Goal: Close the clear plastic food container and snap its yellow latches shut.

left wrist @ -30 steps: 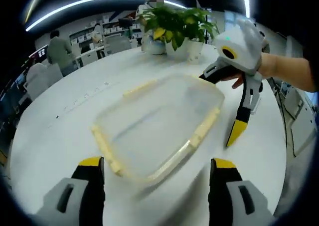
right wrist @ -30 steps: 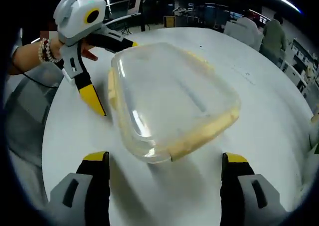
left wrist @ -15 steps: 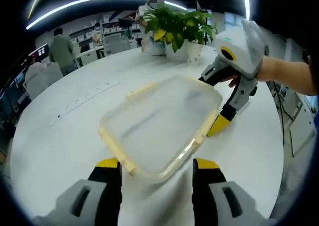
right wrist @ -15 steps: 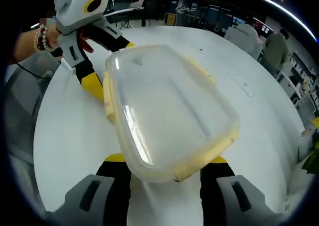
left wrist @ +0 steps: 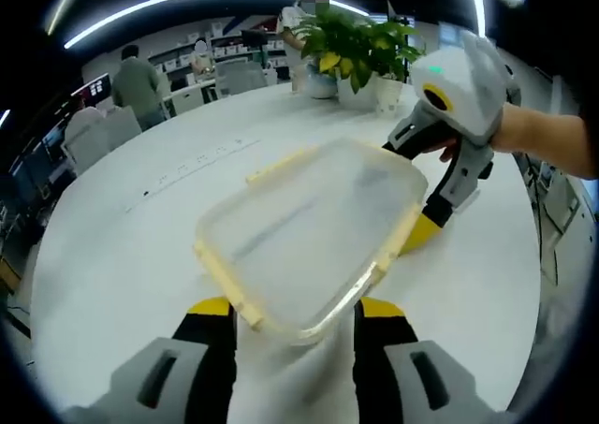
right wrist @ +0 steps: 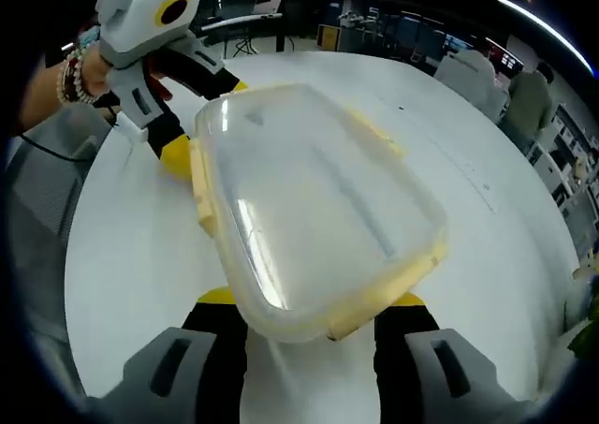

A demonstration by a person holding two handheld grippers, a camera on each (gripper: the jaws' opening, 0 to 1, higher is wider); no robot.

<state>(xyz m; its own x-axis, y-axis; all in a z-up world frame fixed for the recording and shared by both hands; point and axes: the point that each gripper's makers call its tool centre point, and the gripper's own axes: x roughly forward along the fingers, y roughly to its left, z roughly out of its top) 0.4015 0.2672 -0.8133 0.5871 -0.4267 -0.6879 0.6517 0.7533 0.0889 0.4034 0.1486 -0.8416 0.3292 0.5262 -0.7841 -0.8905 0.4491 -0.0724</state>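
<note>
Both grippers, left gripper (left wrist: 292,309) and right gripper (right wrist: 312,302), level, jaws narrowed against opposite corners of the container (left wrist: 309,229).

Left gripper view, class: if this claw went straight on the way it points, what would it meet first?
The clear food container: its near corner already sits between the left claw tips, so contact looks almost immediate, though depth is unclear.
</note>
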